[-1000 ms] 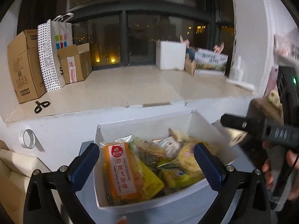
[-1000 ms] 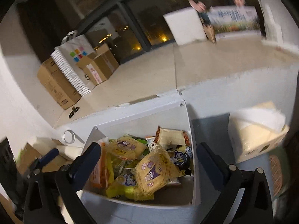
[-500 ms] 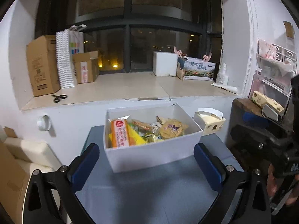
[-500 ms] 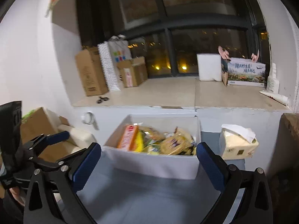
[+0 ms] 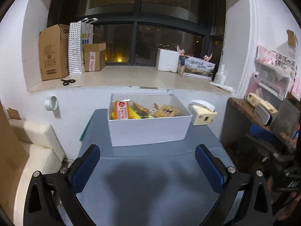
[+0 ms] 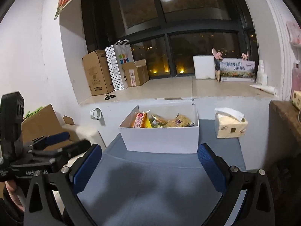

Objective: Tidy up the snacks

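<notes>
I've pulled both claws back from the white box (image 5: 148, 131) | tissue pack (image 5: 202, 114) just right of it; snacks (image 5: 143, 111) inside | left gripper (image 5: 147, 162) and right gripper (image 6: 149, 160) spread wide, holding nothing, over grey table (image 5: 150, 188)

Dark night window (image 5: 150, 43) above a pale sill (image 5: 131, 77), white walls (image 5: 13, 56).
</notes>
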The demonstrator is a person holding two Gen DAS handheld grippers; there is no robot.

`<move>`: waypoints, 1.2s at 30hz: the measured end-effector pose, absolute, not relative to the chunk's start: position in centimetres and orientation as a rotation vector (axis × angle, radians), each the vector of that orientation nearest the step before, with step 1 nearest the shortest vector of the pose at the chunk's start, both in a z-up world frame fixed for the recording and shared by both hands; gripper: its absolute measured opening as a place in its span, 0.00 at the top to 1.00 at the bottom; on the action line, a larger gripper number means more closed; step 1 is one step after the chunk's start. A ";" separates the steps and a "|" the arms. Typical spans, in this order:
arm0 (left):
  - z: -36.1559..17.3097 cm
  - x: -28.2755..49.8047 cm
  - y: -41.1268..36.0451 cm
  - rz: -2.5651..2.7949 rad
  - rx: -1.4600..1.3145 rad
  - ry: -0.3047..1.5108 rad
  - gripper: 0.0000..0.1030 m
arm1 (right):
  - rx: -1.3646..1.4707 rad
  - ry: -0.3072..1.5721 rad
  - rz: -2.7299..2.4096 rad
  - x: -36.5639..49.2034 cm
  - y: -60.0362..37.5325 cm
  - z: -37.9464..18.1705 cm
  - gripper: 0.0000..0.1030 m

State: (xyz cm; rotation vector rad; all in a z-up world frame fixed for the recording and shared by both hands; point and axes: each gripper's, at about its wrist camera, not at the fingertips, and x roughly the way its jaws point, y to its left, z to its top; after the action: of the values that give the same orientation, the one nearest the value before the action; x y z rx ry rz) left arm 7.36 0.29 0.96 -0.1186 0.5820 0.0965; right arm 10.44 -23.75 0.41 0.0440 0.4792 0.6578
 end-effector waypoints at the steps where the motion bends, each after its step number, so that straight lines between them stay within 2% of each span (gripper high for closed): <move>1: 0.9 7.3 0.3 0.099 -0.115 0.582 0.00 | 0.048 0.479 0.659 10.4 -23.8 0.4 0.00; 36: 1.4 6.9 0.3 0.084 -0.106 0.561 0.00 | 0.048 0.526 0.670 10.5 -23.3 -0.5 0.00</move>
State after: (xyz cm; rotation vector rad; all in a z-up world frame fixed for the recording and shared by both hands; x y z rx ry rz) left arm 6.94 0.26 1.42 -0.1063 0.5615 0.0844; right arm 10.52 -23.29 -0.51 0.0478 0.5261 0.6702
